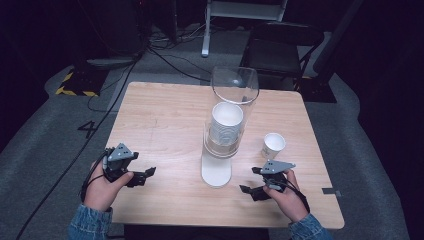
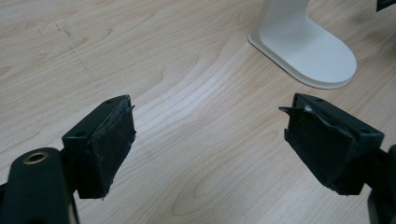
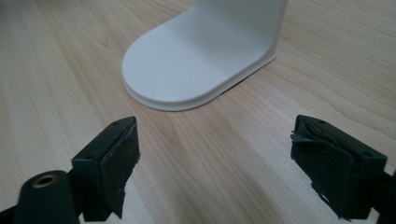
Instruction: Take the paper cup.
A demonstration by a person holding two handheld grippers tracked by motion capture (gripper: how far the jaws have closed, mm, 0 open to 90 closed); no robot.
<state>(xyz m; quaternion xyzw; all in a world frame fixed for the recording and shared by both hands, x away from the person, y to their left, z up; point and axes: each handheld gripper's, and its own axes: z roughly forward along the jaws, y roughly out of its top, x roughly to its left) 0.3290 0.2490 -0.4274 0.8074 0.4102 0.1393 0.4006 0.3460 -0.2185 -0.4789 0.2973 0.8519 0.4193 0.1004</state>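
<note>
Wooden table (image 1: 165,120) on grey carpet, dark room; both grippers (image 1: 144,176) (image 1: 253,181) released near its front edge; dispenser (image 1: 222,140) mid-table, its top cut off in the gripper views.

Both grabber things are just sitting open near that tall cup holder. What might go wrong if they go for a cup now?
The clear tube of the cup dispenser stands tall on a small white base, so a sideways push from the left gripper or the right gripper may tip it. The loose paper cup looks light; squeezing might crush it or knock it over.

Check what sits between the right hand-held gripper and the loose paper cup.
Nothing: in the high view, bare wooden table separates the right hand-held gripper from the loose paper cup, which stands just beyond it.
</note>
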